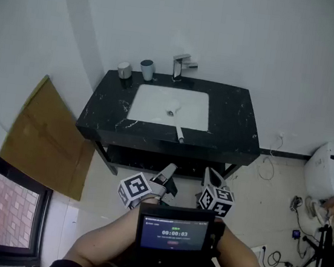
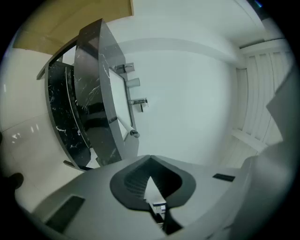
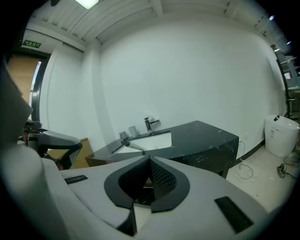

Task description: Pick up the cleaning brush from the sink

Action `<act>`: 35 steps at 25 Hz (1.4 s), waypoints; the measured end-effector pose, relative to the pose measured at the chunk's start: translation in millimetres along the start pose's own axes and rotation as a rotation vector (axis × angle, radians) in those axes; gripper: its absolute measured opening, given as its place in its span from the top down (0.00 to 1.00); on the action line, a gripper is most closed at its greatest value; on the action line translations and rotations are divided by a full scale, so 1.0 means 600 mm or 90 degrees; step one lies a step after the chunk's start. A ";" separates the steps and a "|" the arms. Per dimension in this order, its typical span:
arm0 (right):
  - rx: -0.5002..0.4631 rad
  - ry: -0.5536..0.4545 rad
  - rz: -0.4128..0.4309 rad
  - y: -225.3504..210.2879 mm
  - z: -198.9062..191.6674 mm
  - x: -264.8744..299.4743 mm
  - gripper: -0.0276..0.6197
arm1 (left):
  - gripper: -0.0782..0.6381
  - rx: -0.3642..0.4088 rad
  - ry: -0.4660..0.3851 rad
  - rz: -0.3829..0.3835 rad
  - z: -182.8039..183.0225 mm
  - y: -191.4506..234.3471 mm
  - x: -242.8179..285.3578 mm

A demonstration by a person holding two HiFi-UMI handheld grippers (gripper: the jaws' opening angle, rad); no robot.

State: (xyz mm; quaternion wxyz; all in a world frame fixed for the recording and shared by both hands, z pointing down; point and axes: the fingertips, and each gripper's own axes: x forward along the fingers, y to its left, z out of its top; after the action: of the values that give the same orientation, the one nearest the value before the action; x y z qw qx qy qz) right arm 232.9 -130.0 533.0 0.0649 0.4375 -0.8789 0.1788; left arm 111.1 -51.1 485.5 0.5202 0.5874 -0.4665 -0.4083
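The cleaning brush point(image 1: 178, 132) lies at the sink's front; its white handle with a grey end sticks out over the black counter's front edge. The white sink point(image 1: 158, 105) is set in the black marble vanity point(image 1: 235, 126). Both grippers hang well in front of the vanity, near my body and far from the brush. My left gripper point(image 1: 169, 170) is shut and empty; its own view shows the brush point(image 2: 126, 126) far ahead, above its touching jaws point(image 2: 150, 159). My right gripper point(image 1: 209, 173) is shut and empty too, with the brush point(image 3: 133, 145) beyond its jaws point(image 3: 150, 159).
A faucet point(image 1: 180, 66) and two cups point(image 1: 147, 69) stand at the back of the counter. A cardboard sheet point(image 1: 44, 138) leans at the vanity's left. A white appliance point(image 1: 323, 172) and cables point(image 1: 291, 235) lie on the floor at right. A small screen point(image 1: 173, 231) sits at my chest.
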 end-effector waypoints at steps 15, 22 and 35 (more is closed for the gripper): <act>-0.009 -0.057 0.054 0.029 0.156 0.007 0.94 | 0.88 0.066 -0.068 0.016 0.102 -0.051 0.002; -0.049 -0.007 0.119 0.063 0.266 0.078 0.94 | 0.88 0.210 -0.108 0.059 0.211 -0.106 0.006; -0.071 0.105 0.113 0.271 0.314 0.321 0.94 | 0.88 0.464 -0.018 0.143 0.594 -0.127 0.014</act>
State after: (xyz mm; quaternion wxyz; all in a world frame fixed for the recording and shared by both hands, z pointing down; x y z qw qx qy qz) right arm -5.0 -253.5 368.6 0.1449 0.3379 -0.9143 0.1700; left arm -221.8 -139.4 365.0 0.3120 0.6734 -0.6497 -0.1643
